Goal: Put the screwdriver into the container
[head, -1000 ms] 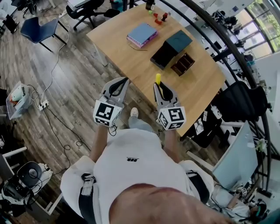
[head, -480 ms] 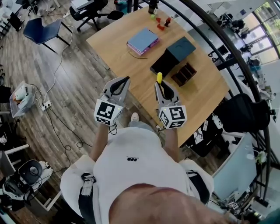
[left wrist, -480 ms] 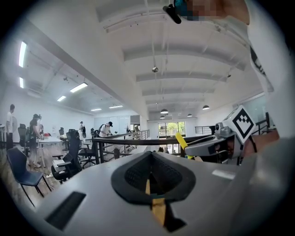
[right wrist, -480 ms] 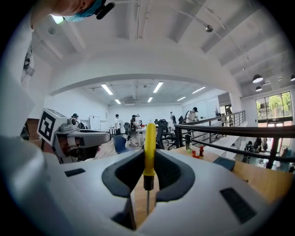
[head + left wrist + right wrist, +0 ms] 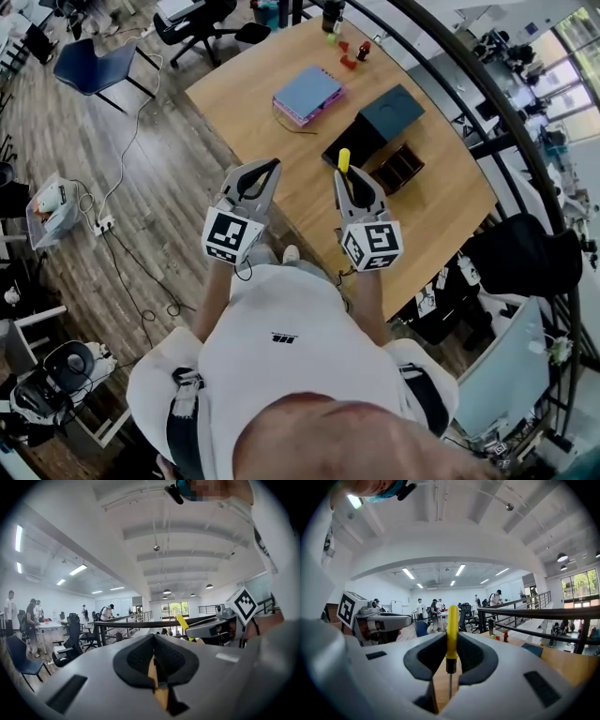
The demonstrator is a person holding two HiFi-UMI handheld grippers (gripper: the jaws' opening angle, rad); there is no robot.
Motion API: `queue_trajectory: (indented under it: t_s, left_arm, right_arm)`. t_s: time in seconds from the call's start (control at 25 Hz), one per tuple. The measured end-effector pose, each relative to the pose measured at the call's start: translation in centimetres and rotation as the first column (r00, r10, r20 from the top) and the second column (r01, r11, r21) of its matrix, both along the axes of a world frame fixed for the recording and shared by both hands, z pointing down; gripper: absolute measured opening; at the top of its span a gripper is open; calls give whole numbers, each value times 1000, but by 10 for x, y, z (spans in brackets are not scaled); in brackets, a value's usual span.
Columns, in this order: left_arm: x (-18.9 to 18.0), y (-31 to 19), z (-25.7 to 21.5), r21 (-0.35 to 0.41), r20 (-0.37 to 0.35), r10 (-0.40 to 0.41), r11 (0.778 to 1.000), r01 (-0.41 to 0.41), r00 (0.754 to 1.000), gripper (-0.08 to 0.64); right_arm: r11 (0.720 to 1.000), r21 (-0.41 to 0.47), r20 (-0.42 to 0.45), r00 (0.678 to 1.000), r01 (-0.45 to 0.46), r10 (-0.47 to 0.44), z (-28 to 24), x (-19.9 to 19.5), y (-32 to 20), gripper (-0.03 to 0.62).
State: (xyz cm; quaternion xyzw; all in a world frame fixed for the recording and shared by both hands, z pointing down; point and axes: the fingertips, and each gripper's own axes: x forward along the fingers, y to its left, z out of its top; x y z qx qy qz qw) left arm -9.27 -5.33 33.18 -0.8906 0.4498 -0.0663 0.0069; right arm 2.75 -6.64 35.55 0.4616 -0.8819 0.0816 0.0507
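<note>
My right gripper (image 5: 346, 176) is shut on a screwdriver (image 5: 344, 160). Its yellow handle (image 5: 452, 625) sticks out past the fingertips and its thin shaft runs back between the pads. The gripper hangs over the near edge of the wooden table (image 5: 272, 141). Just beyond the handle sits the container (image 5: 358, 120), a dark box with a raised teal lid (image 5: 394, 97), and a brown divided tray (image 5: 399, 169) lies beside it. To the left, my left gripper (image 5: 271, 169) is level with the right one, its pads (image 5: 140, 656) closed together on nothing.
A pink and blue case (image 5: 307, 94) lies further back on the table, with small red and green things (image 5: 347, 58) at the far end. A curved black railing (image 5: 487, 103) runs past the table's right side. Chairs (image 5: 89, 61) and cables are on the wooden floor at left.
Both grippers have come a little closer to the table and the container. The screwdriver stays gripped the same way.
</note>
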Motion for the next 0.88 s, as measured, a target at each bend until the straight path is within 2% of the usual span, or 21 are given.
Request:
queue_trajectory:
  t_s: [0.16,0.48,0.88]
  left_arm:
    - [10,-14,1,-1,7,29,1000,-29,1000,9]
    - [36,-46,5,8,8,142,990,-142,990,9]
    - [56,-110,25,-24,2,287,958,-287,958,9]
  right_arm:
    - [1000,3,7,1000,-28,28,-1,10,-11,58]
    - [993,-5,10,993,-122,122,5,36,-33,58]
    - [965,-59,-11,967,-255,255,25,50,-78,58]
